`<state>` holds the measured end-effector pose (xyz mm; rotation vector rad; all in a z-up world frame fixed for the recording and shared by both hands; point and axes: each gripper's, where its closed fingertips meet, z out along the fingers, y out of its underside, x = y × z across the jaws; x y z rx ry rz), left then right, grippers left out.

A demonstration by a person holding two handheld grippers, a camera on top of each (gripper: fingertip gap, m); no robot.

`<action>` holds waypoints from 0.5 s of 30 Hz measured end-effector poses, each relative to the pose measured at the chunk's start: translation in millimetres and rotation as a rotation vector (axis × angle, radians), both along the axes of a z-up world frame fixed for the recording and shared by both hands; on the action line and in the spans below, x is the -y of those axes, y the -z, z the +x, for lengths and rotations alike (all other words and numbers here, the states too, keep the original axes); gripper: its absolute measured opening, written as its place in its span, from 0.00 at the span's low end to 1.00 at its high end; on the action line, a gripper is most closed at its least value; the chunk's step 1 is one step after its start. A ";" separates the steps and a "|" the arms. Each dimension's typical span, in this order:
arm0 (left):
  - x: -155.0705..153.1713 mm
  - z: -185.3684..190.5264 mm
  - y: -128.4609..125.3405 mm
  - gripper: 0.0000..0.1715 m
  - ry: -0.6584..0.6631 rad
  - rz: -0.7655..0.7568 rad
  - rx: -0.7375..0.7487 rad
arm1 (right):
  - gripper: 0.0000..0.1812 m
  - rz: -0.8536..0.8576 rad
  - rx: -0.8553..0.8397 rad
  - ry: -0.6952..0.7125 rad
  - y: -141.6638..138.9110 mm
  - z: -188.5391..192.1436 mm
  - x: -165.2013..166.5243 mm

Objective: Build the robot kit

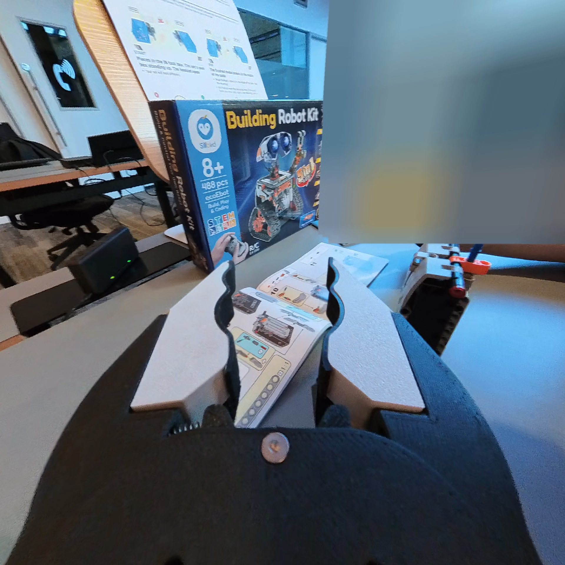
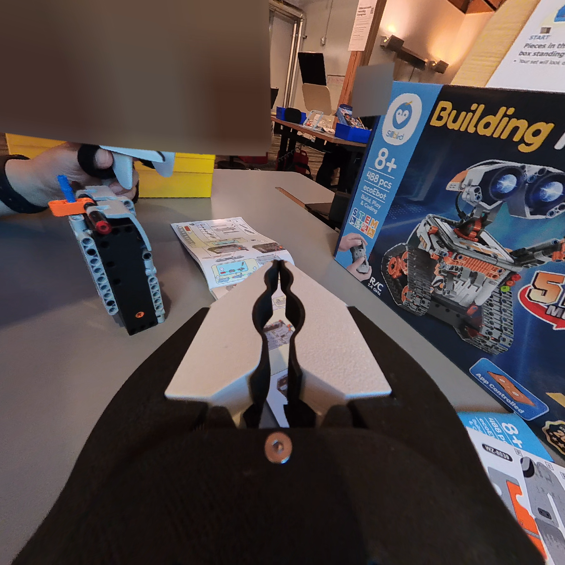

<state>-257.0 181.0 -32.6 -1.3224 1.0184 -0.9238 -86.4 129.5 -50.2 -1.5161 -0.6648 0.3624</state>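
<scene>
My right gripper (image 2: 278, 262) is shut, its tips pinched together at the curled near edge of a page of the open instruction booklet (image 2: 226, 244) on the grey table (image 2: 61, 367). My left gripper (image 1: 279, 272) is open and holds nothing; it hovers over the same booklet (image 1: 275, 330). In the right wrist view the left gripper (image 2: 143, 168) shows behind a black and grey brick assembly (image 2: 122, 263) with an orange piece and a blue pin on top. A hand (image 2: 39, 180) is beside that assembly. The assembly also stands to the right in the left wrist view (image 1: 434, 293).
A large building-kit box (image 2: 458, 244) stands upright along the table's right side and is ahead in the left wrist view (image 1: 269, 171). A yellow box (image 2: 177, 177) sits at the far edge. A printed leaflet (image 2: 519, 489) lies near right. A black device (image 1: 104, 263) sits off the table. Spacing between my two grippers at the tips: around 20 cm.
</scene>
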 end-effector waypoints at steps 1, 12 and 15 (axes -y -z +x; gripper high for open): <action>2.7 1.2 -0.7 0.34 0.021 -0.011 0.006 | 0.00 0.003 0.007 -0.009 0.0 -1.6 1.0; 42.7 6.8 -19.2 0.33 0.321 -0.095 0.111 | 0.13 -0.095 -0.019 -0.213 14.8 -33.2 17.9; 51.7 7.8 -19.9 0.34 0.395 -0.126 0.129 | 0.19 -0.108 0.043 -0.286 22.4 -44.0 28.6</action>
